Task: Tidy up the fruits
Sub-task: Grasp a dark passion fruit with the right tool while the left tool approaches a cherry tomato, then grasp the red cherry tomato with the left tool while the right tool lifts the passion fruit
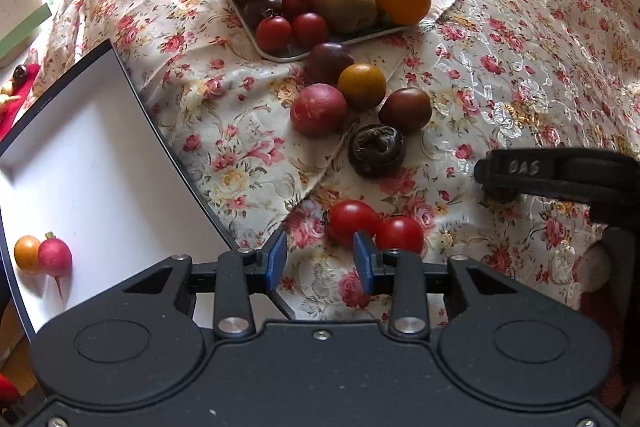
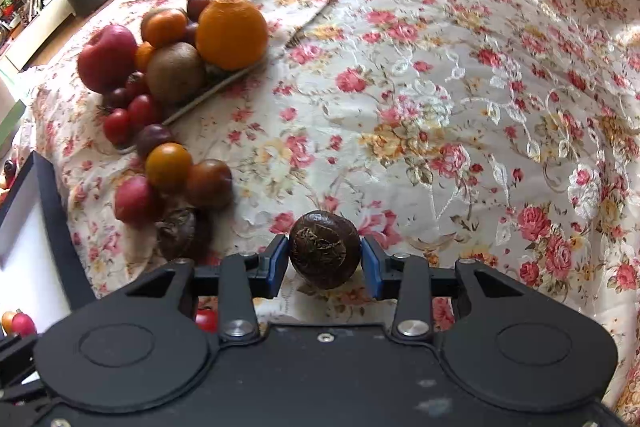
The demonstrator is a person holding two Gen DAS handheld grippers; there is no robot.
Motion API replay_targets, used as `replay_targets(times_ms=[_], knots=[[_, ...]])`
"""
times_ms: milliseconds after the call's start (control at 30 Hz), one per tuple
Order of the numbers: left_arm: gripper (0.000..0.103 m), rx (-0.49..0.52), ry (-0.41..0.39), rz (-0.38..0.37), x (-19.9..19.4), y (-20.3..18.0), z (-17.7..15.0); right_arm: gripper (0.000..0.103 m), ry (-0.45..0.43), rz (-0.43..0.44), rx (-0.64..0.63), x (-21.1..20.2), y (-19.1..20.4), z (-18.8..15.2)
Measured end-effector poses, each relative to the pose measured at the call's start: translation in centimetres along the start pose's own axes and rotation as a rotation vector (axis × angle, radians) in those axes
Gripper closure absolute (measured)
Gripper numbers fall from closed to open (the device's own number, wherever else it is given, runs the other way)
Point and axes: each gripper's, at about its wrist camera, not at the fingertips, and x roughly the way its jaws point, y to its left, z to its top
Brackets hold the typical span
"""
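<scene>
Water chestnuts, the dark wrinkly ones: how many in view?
2. One chestnut sits between the right claw's pads. The other lies on the cloth beside the loose fruit. The tray pile may hide more.

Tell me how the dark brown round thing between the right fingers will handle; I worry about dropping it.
The water chestnut looks hard and glossy, so it may slip on the blue fingers. Its squat round shape would probably roll on the floral cloth if released. It seems small and light.

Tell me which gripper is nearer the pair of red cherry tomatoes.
Left. The left gripper hovers open just in front of the cherry tomatoes; the right gripper, farther right, grips a dark water chestnut.
</scene>
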Motion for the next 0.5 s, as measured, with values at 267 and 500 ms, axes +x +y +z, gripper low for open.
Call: replay_targets(times_ms=[267, 500], knots=[[0.058, -0.037, -0.016, 0.006, -1.3, -1.3, -0.1, 0.063, -0.003, -0.026, -0.019, 0.6, 0.2, -0.5], [0.058, -0.026, -0.058, 0.017, -2.8, -1.6, -0.2, 0.063, 0.002, -0.039, -0.031, 0.6, 0.5, -0.4]])
